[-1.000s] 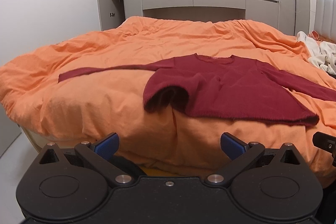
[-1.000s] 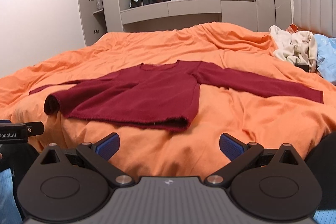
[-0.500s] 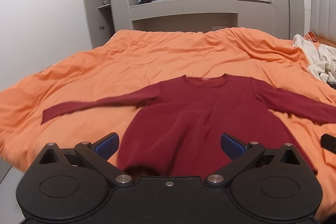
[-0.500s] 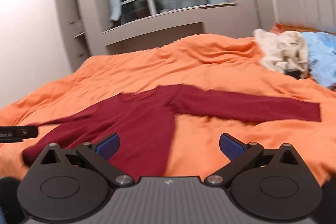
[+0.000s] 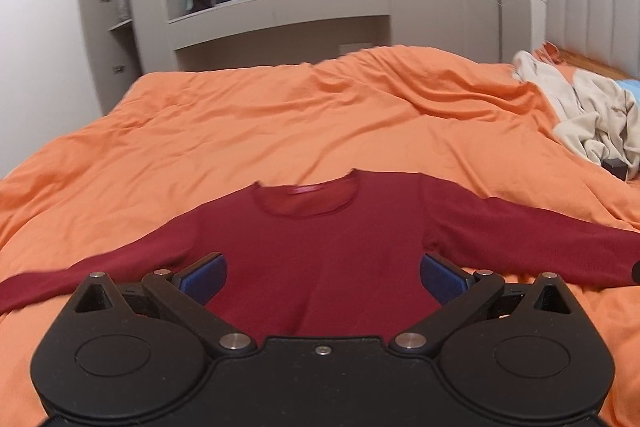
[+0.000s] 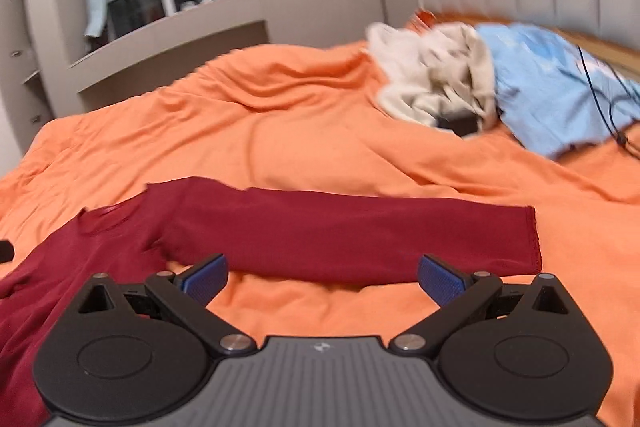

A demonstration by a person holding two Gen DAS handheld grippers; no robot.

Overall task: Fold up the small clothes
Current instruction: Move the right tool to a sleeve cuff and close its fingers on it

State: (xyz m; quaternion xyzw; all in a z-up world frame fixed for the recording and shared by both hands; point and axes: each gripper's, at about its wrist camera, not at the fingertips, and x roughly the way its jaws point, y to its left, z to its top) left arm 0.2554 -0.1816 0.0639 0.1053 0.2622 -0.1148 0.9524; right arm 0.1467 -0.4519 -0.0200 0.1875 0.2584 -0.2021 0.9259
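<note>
Left wrist view: the left gripper (image 5: 323, 274) stands spread wide, holding nothing — poised above the chest of the red sweater (image 5: 316, 239), which lies flat on the orange duvet (image 5: 280, 123).

Right wrist view: the right gripper (image 6: 323, 275) gapes wide, empty — its extended sleeve (image 6: 360, 235) just ahead, bare duvet beyond the cuff.

Both the left gripper (image 5: 323, 277) and right gripper (image 6: 323, 277) are black, with round housings, silver screws and blue-padded fingers (image 5: 202, 273); the right one's base is ribbed grey.
</note>
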